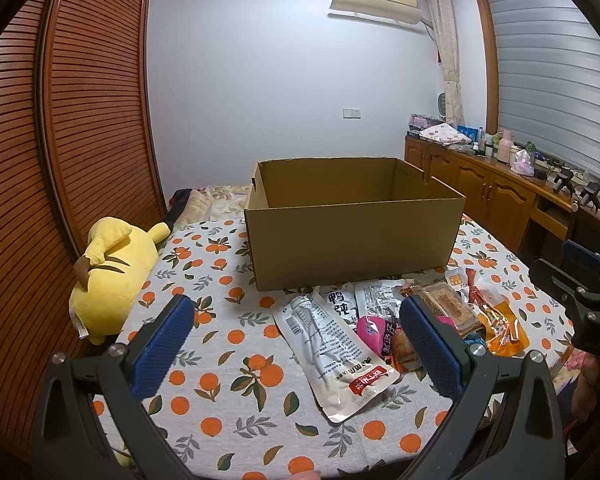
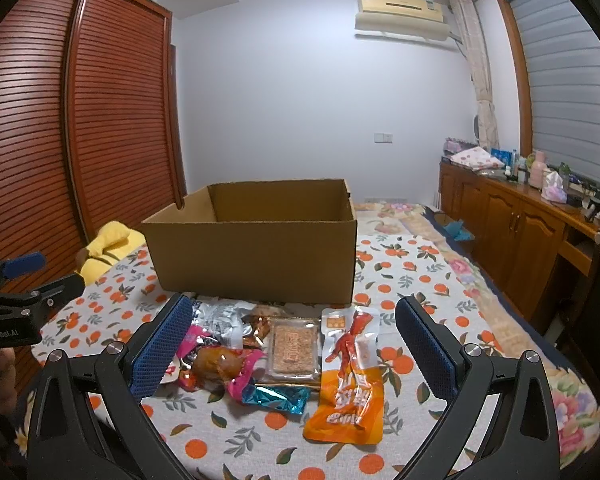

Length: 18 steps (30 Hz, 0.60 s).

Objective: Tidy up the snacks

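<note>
An open cardboard box (image 1: 356, 240) (image 2: 256, 256) stands on the orange-print cloth, and nothing shows inside it. Several snack packets lie in front of it: a long white pouch (image 1: 332, 356), an orange pouch with a chicken foot (image 2: 350, 376), a clear pack of a brown biscuit (image 2: 294, 350), a pink wrapper (image 2: 220, 360) and a blue foil packet (image 2: 276, 398). My left gripper (image 1: 296, 336) hovers open above the white pouch. My right gripper (image 2: 294, 344) hangs open over the pile. Neither holds anything.
A yellow plush toy (image 1: 112, 272) lies at the cloth's left edge beside the slatted wardrobe (image 1: 60, 140). Wooden cabinets (image 2: 512, 232) with clutter on top run along the right wall. The right gripper's body (image 1: 588, 304) shows at the left view's right edge.
</note>
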{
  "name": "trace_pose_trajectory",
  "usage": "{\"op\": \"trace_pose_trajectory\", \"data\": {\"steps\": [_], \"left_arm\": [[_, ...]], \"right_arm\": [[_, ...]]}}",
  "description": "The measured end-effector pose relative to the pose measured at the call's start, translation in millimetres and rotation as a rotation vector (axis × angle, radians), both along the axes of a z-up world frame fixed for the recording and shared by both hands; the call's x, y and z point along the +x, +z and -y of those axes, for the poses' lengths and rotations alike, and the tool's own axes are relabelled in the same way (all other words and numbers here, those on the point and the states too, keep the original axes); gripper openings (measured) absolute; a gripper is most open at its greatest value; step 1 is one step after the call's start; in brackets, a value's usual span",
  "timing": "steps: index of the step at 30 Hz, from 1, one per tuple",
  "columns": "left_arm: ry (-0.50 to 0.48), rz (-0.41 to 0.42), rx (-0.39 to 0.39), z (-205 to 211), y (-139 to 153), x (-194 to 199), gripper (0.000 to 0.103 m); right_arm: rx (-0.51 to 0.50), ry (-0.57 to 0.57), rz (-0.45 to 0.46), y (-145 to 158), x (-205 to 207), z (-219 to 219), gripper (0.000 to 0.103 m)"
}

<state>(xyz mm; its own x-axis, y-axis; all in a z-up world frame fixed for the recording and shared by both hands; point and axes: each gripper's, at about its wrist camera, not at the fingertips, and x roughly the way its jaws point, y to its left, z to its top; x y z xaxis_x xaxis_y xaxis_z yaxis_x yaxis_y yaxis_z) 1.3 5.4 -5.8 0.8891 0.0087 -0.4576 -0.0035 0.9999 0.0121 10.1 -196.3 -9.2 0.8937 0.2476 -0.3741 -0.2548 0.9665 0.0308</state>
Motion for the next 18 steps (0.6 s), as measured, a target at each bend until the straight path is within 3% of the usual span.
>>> {"op": "trace_pose_trajectory", "data": {"steps": [18], "left_arm": [[-0.001, 0.001, 0.000, -1.2, 4.2, 0.5, 0.103]], "right_arm": [[0.000, -0.003, 0.001, -1.6, 1.2, 0.6, 0.103]]}}
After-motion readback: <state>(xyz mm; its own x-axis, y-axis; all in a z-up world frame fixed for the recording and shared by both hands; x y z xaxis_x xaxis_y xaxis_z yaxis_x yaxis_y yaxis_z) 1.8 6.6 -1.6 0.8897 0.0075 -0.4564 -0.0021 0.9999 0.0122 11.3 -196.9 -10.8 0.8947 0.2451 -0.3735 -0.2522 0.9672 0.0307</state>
